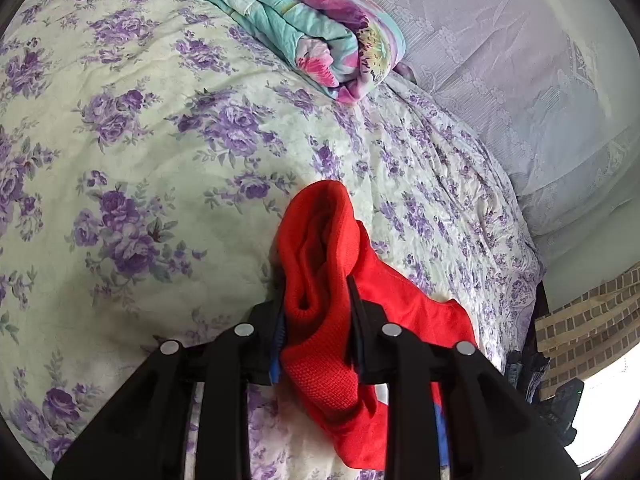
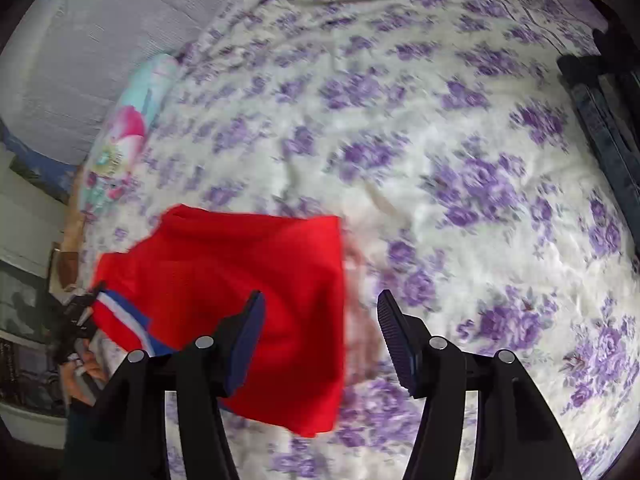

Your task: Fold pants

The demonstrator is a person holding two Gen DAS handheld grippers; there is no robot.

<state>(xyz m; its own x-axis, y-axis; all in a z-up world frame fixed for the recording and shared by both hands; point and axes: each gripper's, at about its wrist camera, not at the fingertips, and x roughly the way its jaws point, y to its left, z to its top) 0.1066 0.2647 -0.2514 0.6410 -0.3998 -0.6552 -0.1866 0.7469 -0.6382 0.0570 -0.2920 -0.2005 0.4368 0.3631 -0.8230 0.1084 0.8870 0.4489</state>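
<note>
Left gripper (image 1: pixel 316 312) clamped around bunched red pants (image 1: pixel 320 256).

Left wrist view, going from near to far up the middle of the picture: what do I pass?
Left gripper shut on the bunched red knit pants → open stretch of the purple-flowered white bedspread → folded turquoise quilt with pink flowers → pale lilac lace-patterned cover at the far right.
</note>
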